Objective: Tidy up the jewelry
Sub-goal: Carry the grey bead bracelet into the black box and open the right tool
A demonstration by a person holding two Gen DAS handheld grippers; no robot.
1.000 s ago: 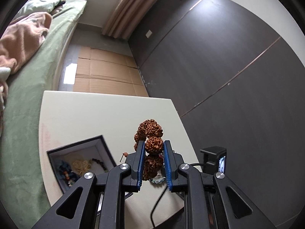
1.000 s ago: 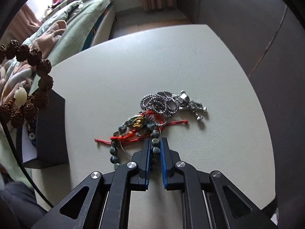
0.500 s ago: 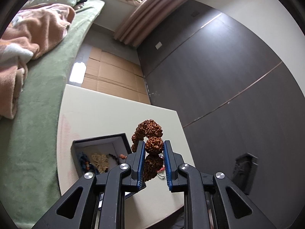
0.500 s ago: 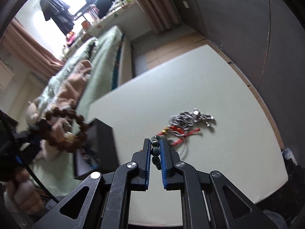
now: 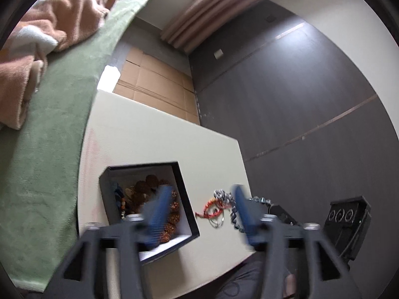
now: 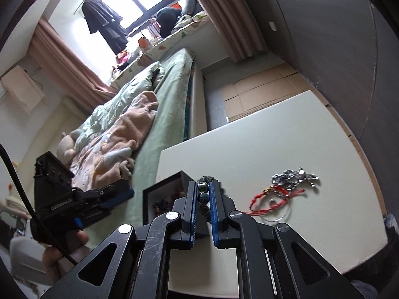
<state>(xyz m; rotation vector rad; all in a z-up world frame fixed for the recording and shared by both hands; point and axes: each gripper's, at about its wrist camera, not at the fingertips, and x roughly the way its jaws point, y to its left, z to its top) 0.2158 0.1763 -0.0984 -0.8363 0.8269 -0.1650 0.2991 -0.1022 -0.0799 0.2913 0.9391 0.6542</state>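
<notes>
On the cream table, over toward its left side, sat the black box, open at the top with a white floor. The brown seed-bead bracelet lay inside it among other small beaded pieces, clear of my left claw. That claw hung just above the box, blurred in its own view, its jaws having just been opening; they stood wide with nothing between them. One blue pad crossed the picture over the box's inside, and the other was over the table edge beyond the loose jewelry. From the right wrist view I could see my left hand gripping the handle of that claw out at the left, beyond the table's edge, with a green bedspread and a pink blanket behind it.

To the right of the box, on bare tabletop, lay the rest of the pile: a red cord bracelet, a thin clear ring touching it, and a tangle of silver chain just past them.

Farther right again, my right claw was pinched narrow on a strand of dark green beads, the beads stacked between the blue pads and lifted off the table, with the box corner showing behind them.
</notes>
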